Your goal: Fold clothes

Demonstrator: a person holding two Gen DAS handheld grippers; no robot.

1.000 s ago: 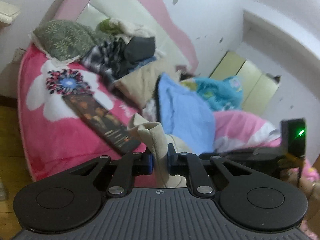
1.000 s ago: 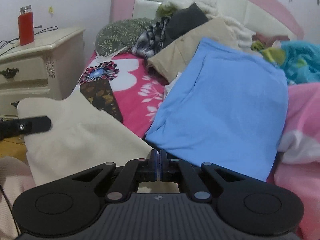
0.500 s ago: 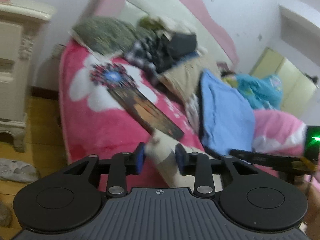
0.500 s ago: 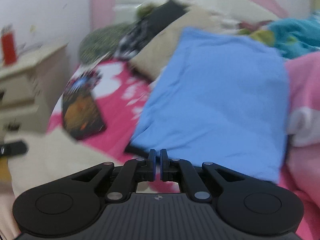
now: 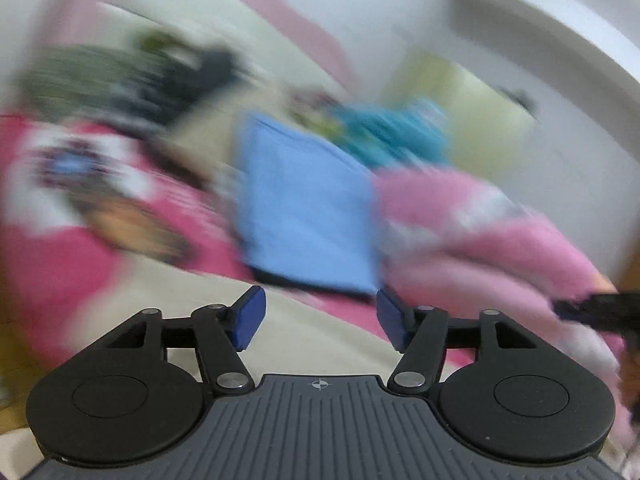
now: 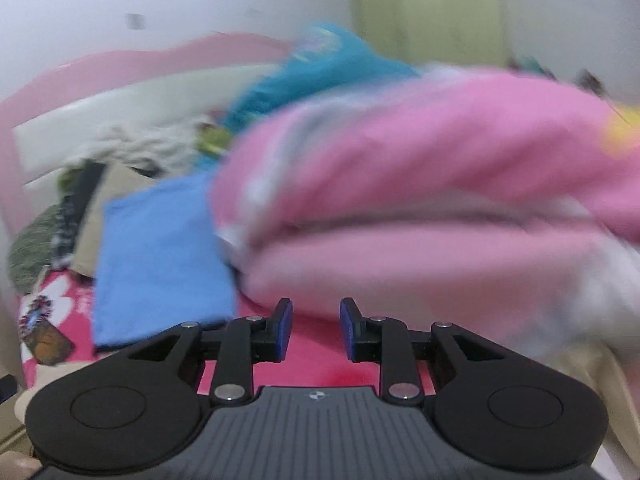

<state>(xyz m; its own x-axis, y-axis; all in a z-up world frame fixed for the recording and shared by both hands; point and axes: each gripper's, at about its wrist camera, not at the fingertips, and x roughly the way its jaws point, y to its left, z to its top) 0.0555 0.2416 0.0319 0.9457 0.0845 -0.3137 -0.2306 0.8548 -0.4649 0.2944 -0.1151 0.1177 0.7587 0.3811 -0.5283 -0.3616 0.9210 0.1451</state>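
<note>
1. Both views are blurring badly; details are hard to read.
2. Left gripper (image 5: 318, 316): jaws spread and opening, nothing pinched between the pads; the cream garment (image 5: 320, 340) is lying under and behind the gap, apart from both pads.
3. Right gripper (image 6: 315, 330): jaws opening, a narrower gap, nothing between the pads; only red bedspread (image 6: 320, 356) is showing through it.
4. No containers showing; clothes are sitting loose on the bed.
5. Blue garment (image 5: 308, 216) is lying flat mid-bed, its near edge just beyond the left gripper's tips; in the right view it (image 6: 160, 256) is sitting left of the gripper.
6. Pink blanket (image 6: 420, 200) is bunching up right of the blue garment, filling most of the right view, close ahead of the fingers.
7. A teal cloth (image 5: 392, 132) and a dark pile (image 5: 120, 80) are crowding the headboard end.
8. Open bedspread is remaining along the bed's near edge and left side.
9. Room: white wall, pink-and-cream headboard (image 6: 120, 92), yellow-green door (image 6: 424, 12).
</note>
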